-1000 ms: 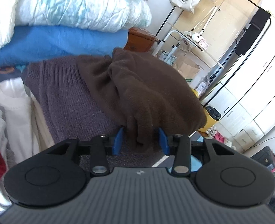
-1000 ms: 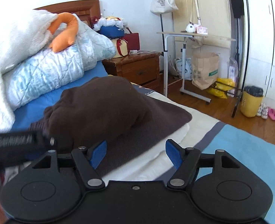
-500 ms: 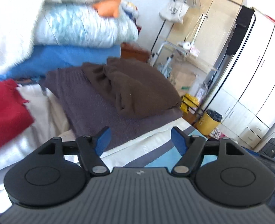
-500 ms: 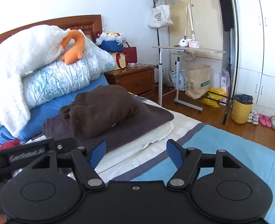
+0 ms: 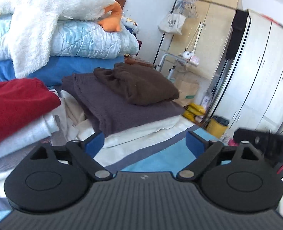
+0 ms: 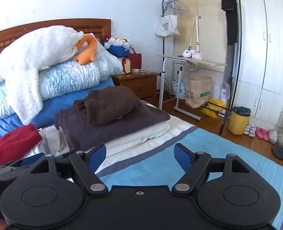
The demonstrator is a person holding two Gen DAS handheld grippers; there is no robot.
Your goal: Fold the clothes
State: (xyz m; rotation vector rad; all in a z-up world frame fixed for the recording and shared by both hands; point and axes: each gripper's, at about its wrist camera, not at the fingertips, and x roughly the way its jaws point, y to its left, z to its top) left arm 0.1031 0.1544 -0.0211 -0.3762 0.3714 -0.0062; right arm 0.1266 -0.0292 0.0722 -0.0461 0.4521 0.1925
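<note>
The folded dark brown fleece top sits in the middle of the right wrist view, on top of a flat grey-purple knit sweater. In the left wrist view the brown top is a bit above the middle, on the same grey-purple sweater. Its edges stay inside the sweater's edges on every side we can see. Under the sweater lies a folded cream white cloth, and its rounded edge sticks out toward the lower right.

Our left gripper is at the bottom of its picture. Its two blue fingers are spread wide with nothing between them. Our right gripper is spread wide too, and it holds nothing. Both are apart from the stack of clothes.

Between our grippers and the stack we see the bed cover with light blue, white and grey stripes. This part is flat and bare, and it runs to the right edge of the right wrist view.

At the left of both pictures a soft red cloth lies on loose white clothes, just beside the sweater's left edge. Behind the stack, in the upper left, a fluffy white blanket hangs over a pale blue quilt and a blue pillow. The pillow is close behind the sweater's back edge.
</note>
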